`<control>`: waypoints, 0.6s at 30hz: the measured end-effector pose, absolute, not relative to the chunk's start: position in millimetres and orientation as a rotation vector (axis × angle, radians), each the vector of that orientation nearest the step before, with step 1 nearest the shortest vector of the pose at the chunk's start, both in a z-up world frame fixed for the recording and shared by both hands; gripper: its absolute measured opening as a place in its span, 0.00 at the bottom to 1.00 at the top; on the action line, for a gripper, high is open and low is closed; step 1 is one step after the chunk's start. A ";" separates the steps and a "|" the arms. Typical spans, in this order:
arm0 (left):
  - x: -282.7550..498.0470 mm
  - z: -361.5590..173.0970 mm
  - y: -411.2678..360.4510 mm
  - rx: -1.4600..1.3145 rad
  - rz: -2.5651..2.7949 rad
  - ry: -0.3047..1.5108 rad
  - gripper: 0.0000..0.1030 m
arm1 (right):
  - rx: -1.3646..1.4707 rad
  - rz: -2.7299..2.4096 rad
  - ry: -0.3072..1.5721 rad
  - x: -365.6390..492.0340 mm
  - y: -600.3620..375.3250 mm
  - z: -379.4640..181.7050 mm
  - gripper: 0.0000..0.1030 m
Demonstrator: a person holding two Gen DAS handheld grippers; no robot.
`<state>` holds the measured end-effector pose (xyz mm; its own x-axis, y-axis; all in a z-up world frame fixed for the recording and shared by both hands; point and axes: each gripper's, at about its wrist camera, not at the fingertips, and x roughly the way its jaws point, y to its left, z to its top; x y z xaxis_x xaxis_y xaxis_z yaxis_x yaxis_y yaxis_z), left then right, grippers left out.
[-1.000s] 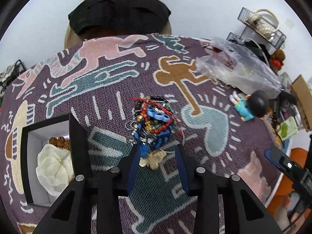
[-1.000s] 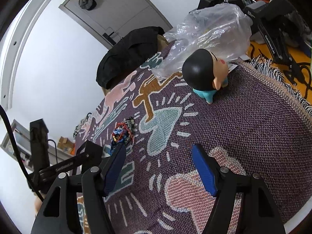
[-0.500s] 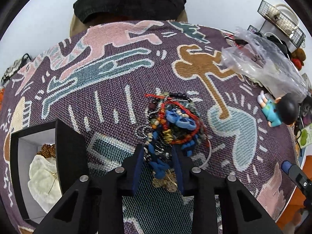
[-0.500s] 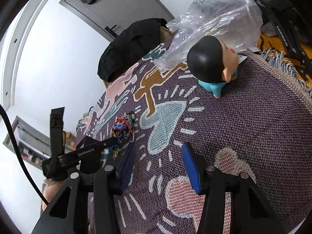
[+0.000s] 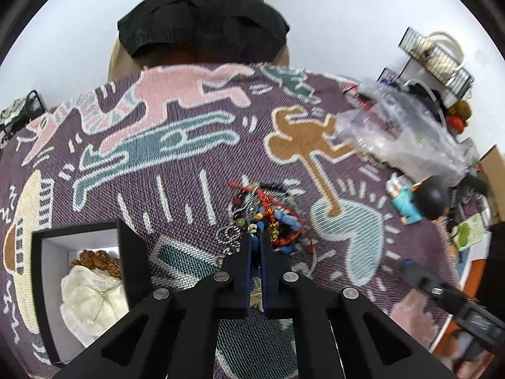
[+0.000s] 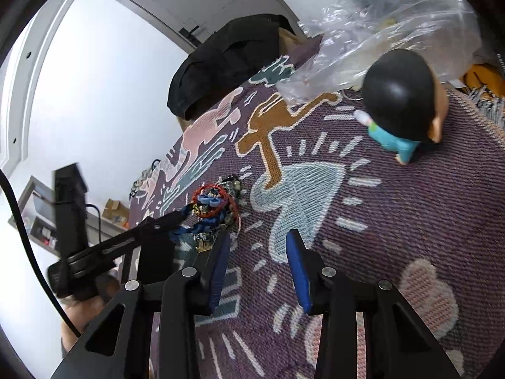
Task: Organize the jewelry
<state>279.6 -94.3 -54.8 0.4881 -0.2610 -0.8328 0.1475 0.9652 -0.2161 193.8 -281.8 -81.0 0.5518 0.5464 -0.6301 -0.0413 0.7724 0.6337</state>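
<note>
A tangled jewelry pile point(image 5: 268, 218) of red, blue and dark beads and silver chains lies mid-table on the patterned woven cloth point(image 5: 176, 164). My left gripper point(image 5: 256, 237) is shut at the pile's near edge, its pads pinching a blue beaded strand. In the right wrist view the same pile point(image 6: 214, 202) shows with the left gripper point(image 6: 186, 210) reaching in from the left. My right gripper point(image 6: 257, 237) sits just right of the pile, its jaws closing with only cloth between them. A black jewelry box point(image 5: 41, 252) at the left holds a cream pouch point(image 5: 91, 297) and a brown beaded piece point(image 5: 98, 260).
A doll figure point(image 5: 419, 202) lies at the right beside a crumpled clear plastic bag point(image 5: 401, 135). Behind the far table edge stands a chair with a black garment point(image 5: 202, 25). Shelves and clutter lie beyond the right edge.
My left gripper pushed forward into the pile's near edge and closed on the blue strand. My right gripper moved toward the pile and its jaws narrowed.
</note>
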 end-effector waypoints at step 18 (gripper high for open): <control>245.0 13.1 -82.9 -0.157 -0.350 0.895 0.04 | 0.574 0.452 0.988 222.7 -230.6 -88.3 0.38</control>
